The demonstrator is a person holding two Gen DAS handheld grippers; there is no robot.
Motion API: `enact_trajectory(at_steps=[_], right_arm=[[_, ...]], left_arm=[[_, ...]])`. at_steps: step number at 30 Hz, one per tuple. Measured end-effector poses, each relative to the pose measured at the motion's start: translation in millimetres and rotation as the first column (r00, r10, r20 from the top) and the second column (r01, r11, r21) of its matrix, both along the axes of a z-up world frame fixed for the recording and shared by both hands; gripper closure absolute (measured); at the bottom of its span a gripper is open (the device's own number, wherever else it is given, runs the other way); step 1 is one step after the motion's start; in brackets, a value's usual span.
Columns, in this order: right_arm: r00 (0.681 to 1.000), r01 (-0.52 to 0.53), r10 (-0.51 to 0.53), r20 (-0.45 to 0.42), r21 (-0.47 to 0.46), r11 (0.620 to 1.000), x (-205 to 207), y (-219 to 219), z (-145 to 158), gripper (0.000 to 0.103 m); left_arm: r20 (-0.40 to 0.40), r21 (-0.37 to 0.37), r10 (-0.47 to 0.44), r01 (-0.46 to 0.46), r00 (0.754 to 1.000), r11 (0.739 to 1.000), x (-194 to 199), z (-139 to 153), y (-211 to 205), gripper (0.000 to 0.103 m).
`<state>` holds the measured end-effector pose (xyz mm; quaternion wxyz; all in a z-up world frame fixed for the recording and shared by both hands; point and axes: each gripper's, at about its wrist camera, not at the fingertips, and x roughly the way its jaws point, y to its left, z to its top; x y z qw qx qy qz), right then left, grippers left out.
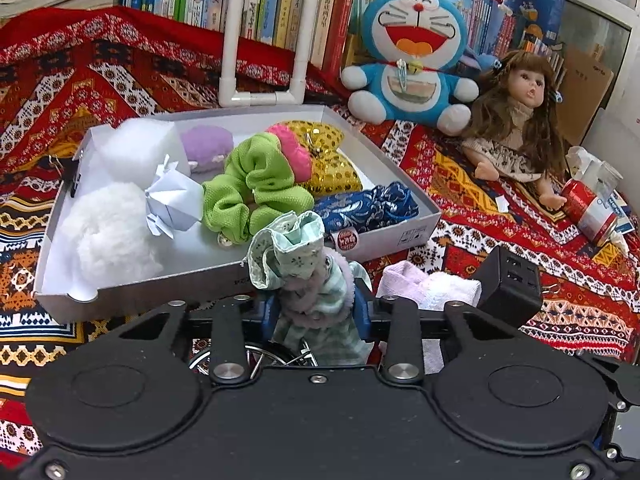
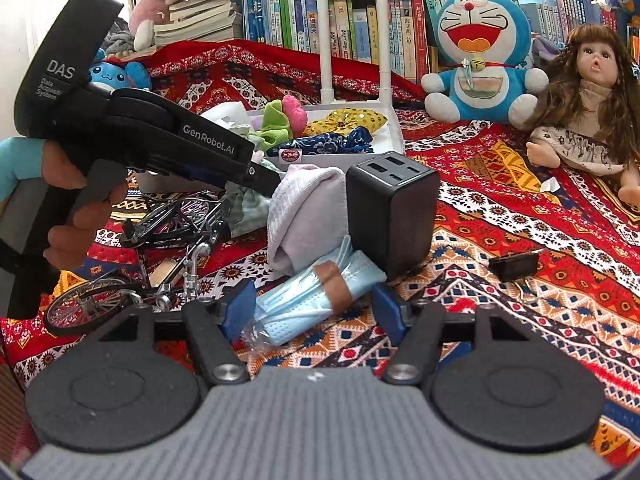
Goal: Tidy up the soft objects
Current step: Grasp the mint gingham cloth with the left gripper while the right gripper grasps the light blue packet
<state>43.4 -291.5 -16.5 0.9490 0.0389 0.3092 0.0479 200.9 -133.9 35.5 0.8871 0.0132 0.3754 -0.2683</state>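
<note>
My left gripper (image 1: pixel 316 310) is shut on a mint-green floral cloth (image 1: pixel 292 252) wrapped with a fuzzy mauve band, held just in front of the white box's (image 1: pixel 400 236) near wall. The box holds a green scrunchie (image 1: pixel 256 192), a white pompom (image 1: pixel 112 232), a gold sequined bow (image 1: pixel 328 160) and a blue brocade piece (image 1: pixel 368 208). My right gripper (image 2: pixel 316 308) stands open low over the blanket. A banded bundle of light-blue face masks (image 2: pixel 312 296) lies between its blue pads. In the right wrist view a hand holds the left gripper (image 2: pixel 260 176) at the left.
A folded pink towel (image 2: pixel 308 208) and a black charger block (image 2: pixel 392 208) stand right behind the masks. A model bicycle (image 2: pixel 160 248) lies to the left and a black binder clip (image 2: pixel 514 266) to the right. A Doraemon plush (image 1: pixel 412 56), a doll (image 1: pixel 516 120) and a can (image 1: pixel 588 208) sit beyond.
</note>
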Motion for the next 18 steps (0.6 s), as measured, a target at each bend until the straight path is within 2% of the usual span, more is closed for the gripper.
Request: enact_trajectory(at_steps=[3,6,11,18], right_arm=[[1.0,0.004,-0.004,0.005,0.03,1.0,-2.3,-1.4,1.3,0.052],[1.0,0.005,-0.006,0.02,0.046,0.999,-7.4,-1.6,4.4,0.057],[0.998,0.002,-0.004,0.064,0.029,1.0,-16.7,0.0,15.9,0.059],[0.993,-0.001,-0.003,0.115,0.035,0.999,-20.0,-1.4,35.9,0.059]], left_arm=[[0.024,-0.022,0.008,-0.007,1.0,1.0,-3.1,7.4,4.4,0.069],[0.04,-0.048,0.019,-0.017,0.999,0.999,-5.1,16.3,9.8,0.07],[0.077,-0.081,0.041,-0.035,0.996,0.996,-6.7,30.4,18.0,0.07],[0.087,-0.141,0.072,-0.059,0.994,0.988,-2.6,42.0,33.5,0.07]])
